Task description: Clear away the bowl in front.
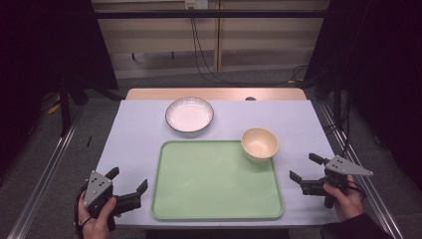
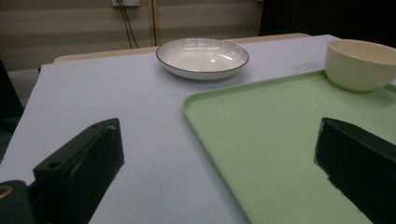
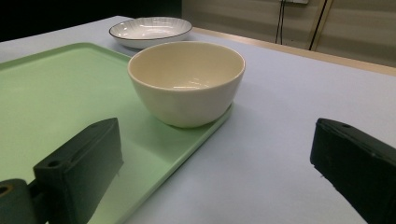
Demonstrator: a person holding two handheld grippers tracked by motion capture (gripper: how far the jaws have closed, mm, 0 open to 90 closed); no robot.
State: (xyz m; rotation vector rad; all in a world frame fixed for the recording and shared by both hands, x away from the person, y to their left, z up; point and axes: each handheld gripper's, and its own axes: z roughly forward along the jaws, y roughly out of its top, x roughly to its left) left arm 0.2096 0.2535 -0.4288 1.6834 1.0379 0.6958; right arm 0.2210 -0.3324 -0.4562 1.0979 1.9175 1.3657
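Note:
A pale green tray point(image 1: 214, 184) lies in the middle of the table's near half. A cream bowl point(image 1: 259, 144) stands upright in the tray's far right corner. A white plate with a dark rim point(image 1: 189, 114) rests on the table beyond the tray. My left gripper point(image 1: 128, 180) is held at the tray's near left corner, open and holding nothing. My right gripper point(image 1: 305, 167) hovers open to the right of the tray, pointing toward the bowl point(image 3: 187, 81). From the left gripper view, the tray point(image 2: 280, 135), plate point(image 2: 202, 57) and bowl point(image 2: 359, 64) lie ahead.
The table point(image 1: 139, 134) has a light lavender top with a wooden strip point(image 1: 214, 93) along its far edge. Metal rails point(image 1: 45, 174) run along both sides. Cables point(image 1: 204, 64) hang against the back wall.

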